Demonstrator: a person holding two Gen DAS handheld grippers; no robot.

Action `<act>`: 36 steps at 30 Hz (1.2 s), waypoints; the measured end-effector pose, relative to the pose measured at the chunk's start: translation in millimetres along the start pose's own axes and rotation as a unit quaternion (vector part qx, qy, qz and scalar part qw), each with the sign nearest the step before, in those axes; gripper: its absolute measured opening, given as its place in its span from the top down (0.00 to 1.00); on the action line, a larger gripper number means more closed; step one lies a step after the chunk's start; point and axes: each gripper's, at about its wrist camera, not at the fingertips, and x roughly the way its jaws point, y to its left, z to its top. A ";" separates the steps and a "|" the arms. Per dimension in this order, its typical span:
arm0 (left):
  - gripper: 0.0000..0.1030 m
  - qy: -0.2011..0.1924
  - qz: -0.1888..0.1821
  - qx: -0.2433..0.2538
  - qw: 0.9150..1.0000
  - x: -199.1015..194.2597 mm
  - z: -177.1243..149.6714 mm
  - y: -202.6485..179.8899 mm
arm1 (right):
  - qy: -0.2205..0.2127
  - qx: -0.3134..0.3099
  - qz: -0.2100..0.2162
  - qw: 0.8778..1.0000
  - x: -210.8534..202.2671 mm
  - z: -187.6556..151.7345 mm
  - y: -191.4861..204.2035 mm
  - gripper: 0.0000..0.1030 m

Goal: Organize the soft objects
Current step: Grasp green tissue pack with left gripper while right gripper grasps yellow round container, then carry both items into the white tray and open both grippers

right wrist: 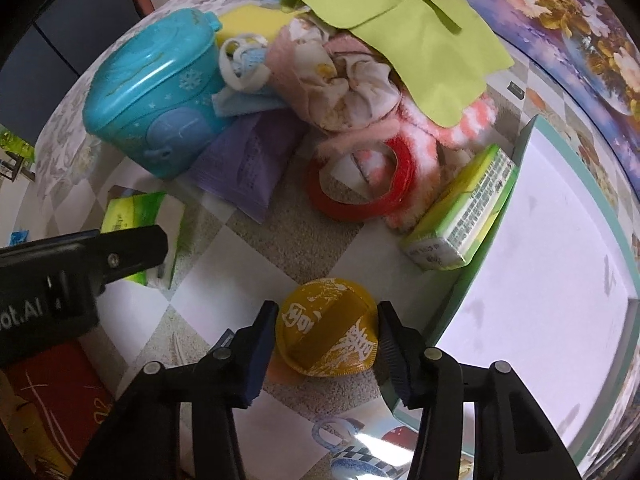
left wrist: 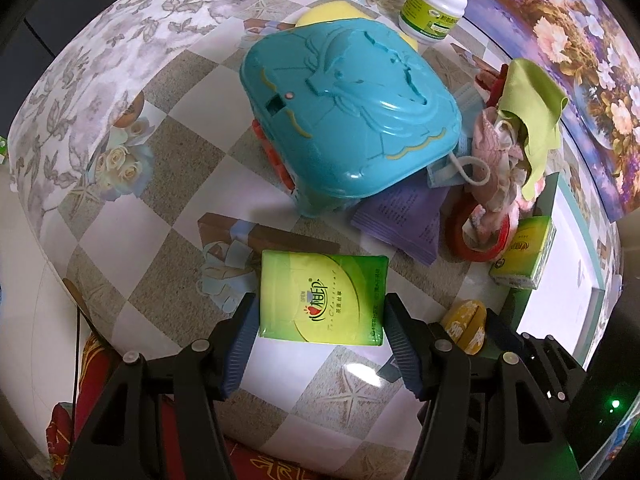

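Two soft things, two claws, each already bracketed. Left gripper (left wrist: 322, 322) spread wide around the green tissue pack (left wrist: 323, 294), blue pads (left wrist: 246, 330) flanking its two long sides, touching or a hair off; cannot tell which from the left wrist view. Long axis of the pack running straight away from the claw, toward the teal plastic box (left wrist: 348, 120), so a plain squeeze across the short width looks like the right call. Pack lying flat on the tablecloth-covered table (left wrist: 132, 208), close to its near edge.

Right gripper (right wrist: 324, 340) likewise apart, fingers either side of the yellow round pouch (right wrist: 326, 328), not visibly pressing it. Pouch sitting dead ahead between the tips, no clear long axis, right beside the near corner of the green-rimmed white tray (right wrist: 560, 240). Judged nearer to that tray than the left claw, so probably the first to deliver, if the tray is indeed the sorting place.

Behind both: heap of soft goods toward the far right of the table, namely lime cloth (right wrist: 420, 40), pink fuzzy fabric (right wrist: 348, 84), purple sachet (right wrist: 248, 160), red ring (right wrist: 360, 188), with a small green carton (right wrist: 460, 220) leaning against the tray's edge. White pill bottle (left wrist: 436, 4) near the far edge.

Risk, as a guess: both items soft and slick-wrapped, prone to bulge or slip under a shallow pinch.
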 end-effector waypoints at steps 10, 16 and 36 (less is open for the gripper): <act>0.38 -0.004 0.001 0.005 1.000 -10.8 -9.6 -7.0 | -0.023 0.021 0.016 0.999 -35.1 -2.6 -9.9 0.49; 0.38 -0.017 -0.006 0.018 1.000 -25.1 -16.0 -14.0 | -0.061 0.057 0.030 0.996 -69.2 -7.6 -27.7 0.49; 0.38 -0.039 -0.022 0.183 0.982 -70.0 -29.0 -154.0 | -0.101 0.320 -0.094 0.938 -123.8 -68.3 -184.0 0.50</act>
